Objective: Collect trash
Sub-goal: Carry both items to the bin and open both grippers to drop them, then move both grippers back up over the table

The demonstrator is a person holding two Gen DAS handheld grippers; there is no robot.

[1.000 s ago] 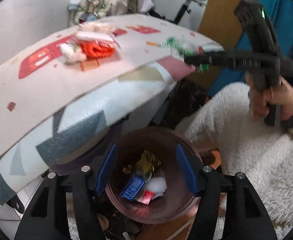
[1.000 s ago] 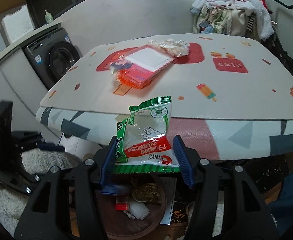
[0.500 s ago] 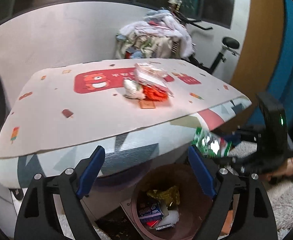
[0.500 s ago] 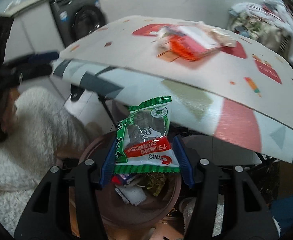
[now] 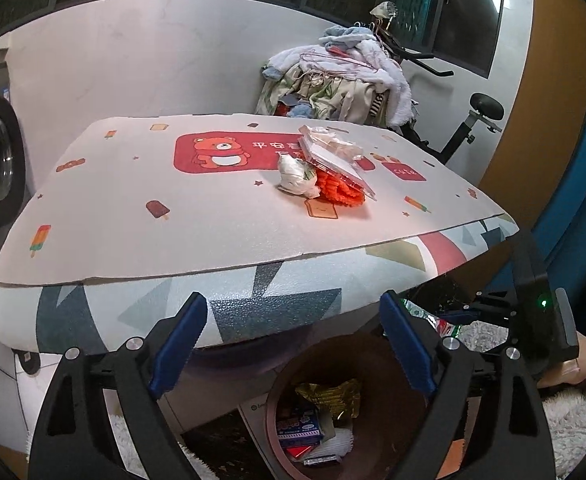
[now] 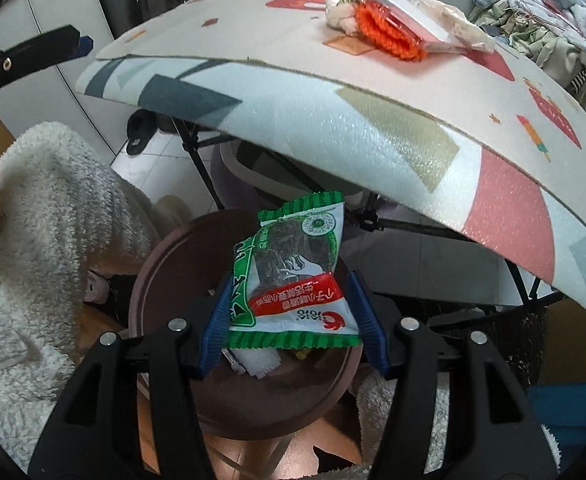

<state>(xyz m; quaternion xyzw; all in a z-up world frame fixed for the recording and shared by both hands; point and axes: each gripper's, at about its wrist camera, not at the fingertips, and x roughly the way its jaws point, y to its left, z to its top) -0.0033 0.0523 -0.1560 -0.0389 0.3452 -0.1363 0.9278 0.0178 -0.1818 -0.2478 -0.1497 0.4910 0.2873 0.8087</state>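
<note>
— Starting left: what does the left gripper [image 5: 293, 350] hold?
— Nothing; jaws wide apart near the table [image 5: 141, 216] edge.
— And right?
— The right gripper [image 6: 289, 320] pinches a green packet [image 6: 293, 276] above the brown bin [image 6: 165, 272], trash inside.

Dim indoor light, sharp frames, fisheye-bent edges.

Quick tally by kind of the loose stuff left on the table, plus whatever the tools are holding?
White wad: 1
Orange bundle: 1
Clear packet: 1
Green wrapper, in the right tool over the bin: 1
Left tool, open: 0
Total: 4
</note>
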